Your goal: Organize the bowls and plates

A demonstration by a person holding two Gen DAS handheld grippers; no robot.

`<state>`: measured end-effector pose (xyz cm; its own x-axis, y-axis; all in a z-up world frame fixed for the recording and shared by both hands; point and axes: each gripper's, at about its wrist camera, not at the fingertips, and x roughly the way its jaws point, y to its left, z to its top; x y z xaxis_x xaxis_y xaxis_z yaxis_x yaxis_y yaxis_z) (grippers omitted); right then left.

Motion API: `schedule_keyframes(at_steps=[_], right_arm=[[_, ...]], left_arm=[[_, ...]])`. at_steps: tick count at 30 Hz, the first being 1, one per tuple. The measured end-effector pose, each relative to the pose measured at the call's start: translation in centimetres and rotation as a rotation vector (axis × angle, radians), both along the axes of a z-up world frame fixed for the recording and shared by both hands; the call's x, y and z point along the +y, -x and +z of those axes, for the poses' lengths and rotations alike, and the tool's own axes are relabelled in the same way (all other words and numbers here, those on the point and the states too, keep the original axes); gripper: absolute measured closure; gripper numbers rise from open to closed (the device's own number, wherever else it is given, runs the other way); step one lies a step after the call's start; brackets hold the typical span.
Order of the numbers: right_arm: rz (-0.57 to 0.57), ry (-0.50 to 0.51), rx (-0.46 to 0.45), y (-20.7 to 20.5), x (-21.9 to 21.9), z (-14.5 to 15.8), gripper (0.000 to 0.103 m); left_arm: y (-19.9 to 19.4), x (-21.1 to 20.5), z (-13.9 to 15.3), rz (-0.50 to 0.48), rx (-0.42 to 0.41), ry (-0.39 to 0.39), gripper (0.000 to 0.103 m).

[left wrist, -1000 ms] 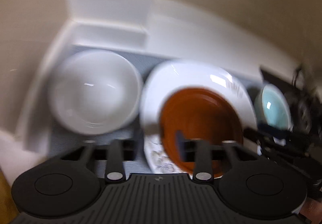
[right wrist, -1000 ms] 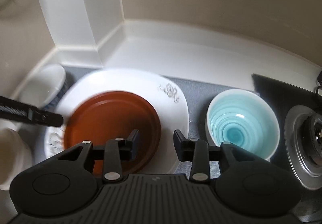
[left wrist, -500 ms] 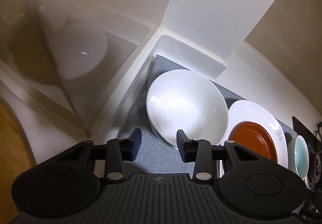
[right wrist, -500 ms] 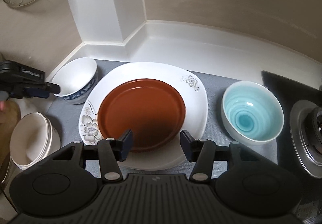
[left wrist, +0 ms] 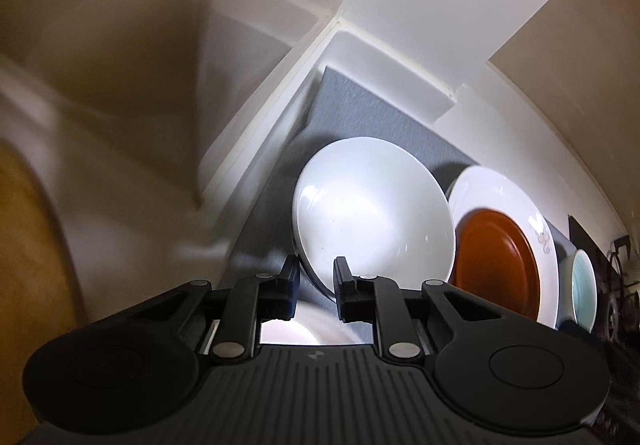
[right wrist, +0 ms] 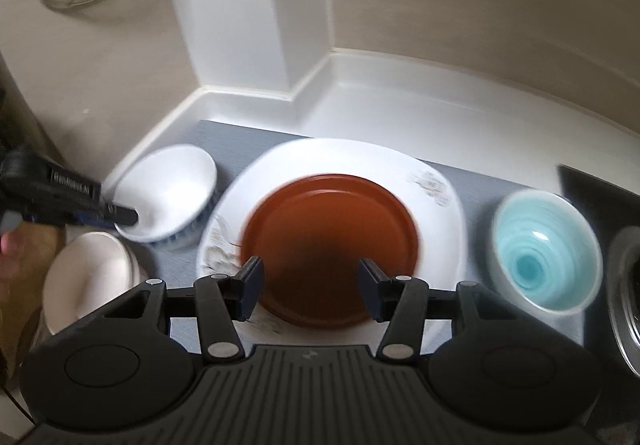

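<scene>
The left gripper (left wrist: 316,281) has now closed on the near rim of the white bowl (left wrist: 376,213), which half a second ago was only in front of it. The bowl sits tilted beside the brown plate (right wrist: 330,245). The right gripper (right wrist: 311,287) has opened wider above this plate, holding nothing. I think stacking the bowl comes next.

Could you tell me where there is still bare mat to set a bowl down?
Bare grey mat shows behind the white bowl toward the corner, and between the floral plate and the blue bowl. The front left is crowded: left gripper on the white bowl's rim, cream bowl beside it.
</scene>
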<state>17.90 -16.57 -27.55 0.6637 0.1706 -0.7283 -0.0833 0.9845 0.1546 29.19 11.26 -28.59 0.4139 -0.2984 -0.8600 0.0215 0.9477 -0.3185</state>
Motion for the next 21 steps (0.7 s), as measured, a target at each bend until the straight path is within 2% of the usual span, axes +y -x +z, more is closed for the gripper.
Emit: schedule_keyframes(at_steps=[5,11,14,17,21], right_arm=[[0.108,-0.001,-0.010,-3.2,3.7,0.5,0.048],[0.192,0.033,0.005,-7.6,7.8,0.2,0.059],[0.238,0.062,0.012,-9.0,9.3,-0.2,0.061],[0.257,0.077,0.057,-10.2,10.2,-1.4,0.066],[0.260,0.085,0.098,-10.7,10.3,-2.2,0.089]], left_arm=[[0.2,0.9,0.3,0.008,-0.019,0.002,0.084],[-0.7,1.0,0.1,0.014,-0.025,-0.005,0.084],[-1.2,1.1,-0.5,0.025,-0.006,0.005,0.084],[-1.5,1.2,-1.2,0.023,0.028,0.043,0.084],[-1.0,1.0,-1.1,-0.001,0.012,0.030,0.088]])
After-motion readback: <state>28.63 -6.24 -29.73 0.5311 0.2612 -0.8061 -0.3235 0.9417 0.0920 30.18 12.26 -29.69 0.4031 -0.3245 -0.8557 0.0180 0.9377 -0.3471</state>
